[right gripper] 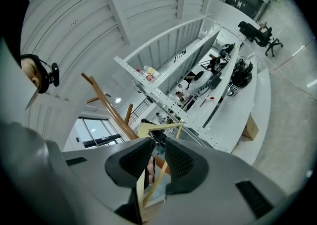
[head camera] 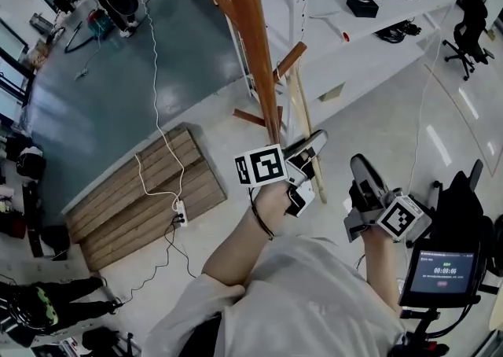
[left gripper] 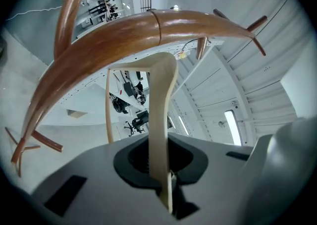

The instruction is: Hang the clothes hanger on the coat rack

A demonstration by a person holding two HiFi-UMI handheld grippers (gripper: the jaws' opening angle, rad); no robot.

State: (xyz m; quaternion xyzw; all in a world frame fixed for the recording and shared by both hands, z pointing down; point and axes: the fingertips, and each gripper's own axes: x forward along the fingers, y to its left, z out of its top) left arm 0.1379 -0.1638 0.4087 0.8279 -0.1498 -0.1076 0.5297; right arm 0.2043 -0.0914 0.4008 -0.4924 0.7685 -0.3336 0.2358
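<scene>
A brown wooden coat rack (head camera: 255, 49) with angled pegs rises in the middle of the head view. My left gripper (head camera: 314, 139) is beside its pole and is shut on a pale wooden clothes hanger (head camera: 301, 108). In the left gripper view the hanger (left gripper: 161, 120) stands upright between the jaws of the left gripper (left gripper: 161, 154), just under the rack's pole (left gripper: 148, 28). My right gripper (head camera: 360, 165) is held to the right, apart from the hanger. Its jaws are almost together and hold nothing. Through that slit in the right gripper (right gripper: 157, 152) I see the hanger (right gripper: 148, 129) and the rack (right gripper: 106, 102).
White metal shelving (head camera: 354, 25) with gear on it stands right behind the rack. A wooden pallet (head camera: 141, 190) with a power strip (head camera: 181, 212) and a cable lies on the floor at the left. An office chair (head camera: 468, 33) is far right, and a screen device (head camera: 440, 273) near right.
</scene>
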